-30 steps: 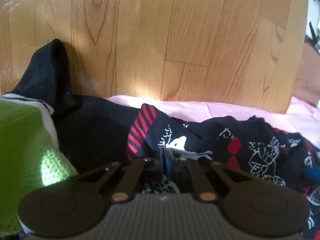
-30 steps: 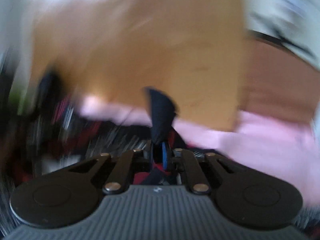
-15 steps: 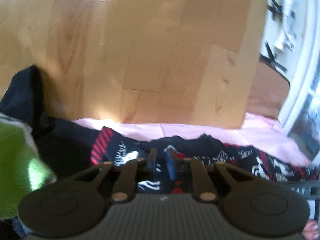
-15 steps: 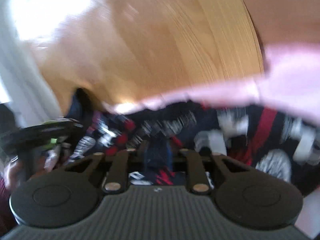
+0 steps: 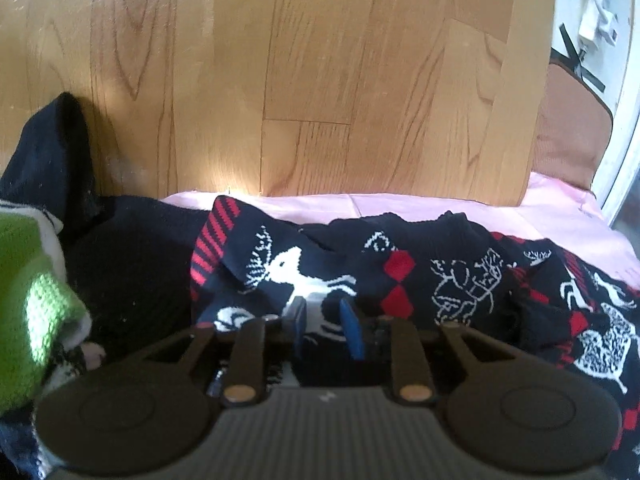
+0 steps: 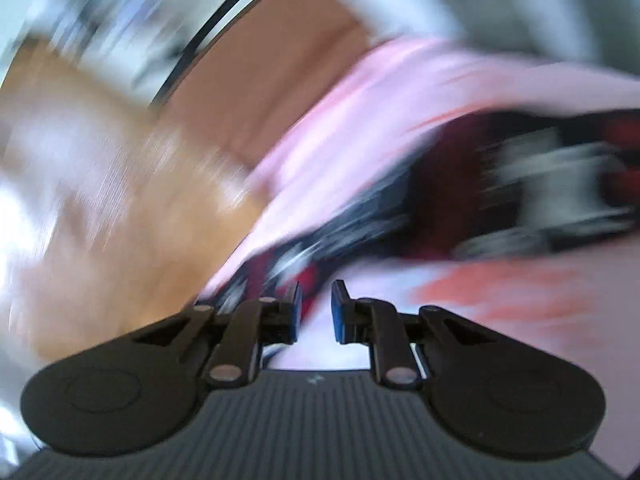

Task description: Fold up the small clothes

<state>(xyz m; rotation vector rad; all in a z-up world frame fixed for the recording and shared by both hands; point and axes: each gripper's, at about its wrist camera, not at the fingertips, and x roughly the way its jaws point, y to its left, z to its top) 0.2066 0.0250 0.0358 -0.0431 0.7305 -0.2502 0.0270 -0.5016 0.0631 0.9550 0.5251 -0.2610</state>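
Observation:
A navy knit garment with white reindeer and red diamonds (image 5: pixel 360 276) lies rumpled on a pink cloth (image 5: pixel 440 204). My left gripper (image 5: pixel 326 320) is open just above it, its blue pads apart with nothing between them. A plain black garment (image 5: pixel 132 276) lies to its left. In the blurred right wrist view my right gripper (image 6: pixel 316 308) is open and empty over the pink cloth (image 6: pixel 360 120), with the patterned garment (image 6: pixel 460 200) ahead and to the right.
A green and white knit piece (image 5: pixel 28 304) lies at the far left. A dark sock-like piece (image 5: pixel 48 152) lies on the wooden floor (image 5: pixel 320 60) behind the cloth. A brown mat (image 5: pixel 568 128) and a white frame are at the right.
Both grippers have opened and let go of the patterned garment, which now lies on the pink cloth. The right gripper is swinging fast, away to the right.

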